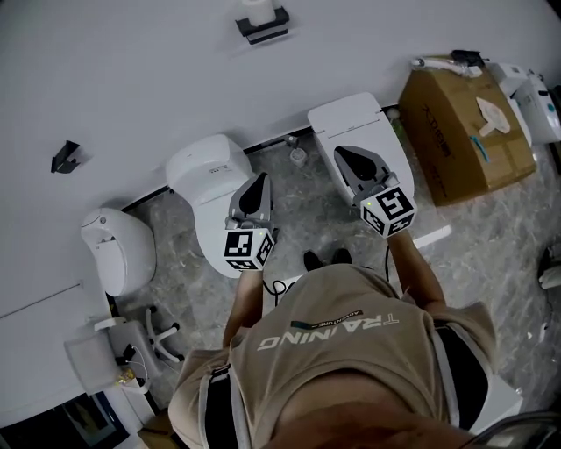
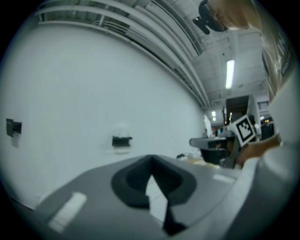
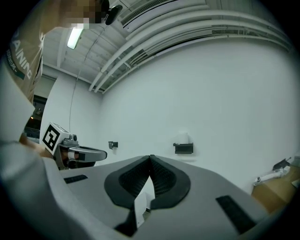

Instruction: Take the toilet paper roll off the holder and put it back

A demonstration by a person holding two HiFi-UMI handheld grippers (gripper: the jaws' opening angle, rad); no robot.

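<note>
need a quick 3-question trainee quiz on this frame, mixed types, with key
1. True or false: the toilet paper roll sits on the wall holder.
2. The right gripper has its jaws: A) wide apart, B) together and empty, C) closed on the roll.
3. What brown thing stands at the head view's far right?
Key: 1 true; 2 B; 3 the cardboard box.

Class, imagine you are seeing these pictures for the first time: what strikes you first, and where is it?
The left gripper and the right gripper, jaws together and empty, point at a white wall. On it hangs a black holder with the toilet paper roll on it. At the wall's foot stand a round toilet, a square toilet and a cardboard box.
</note>
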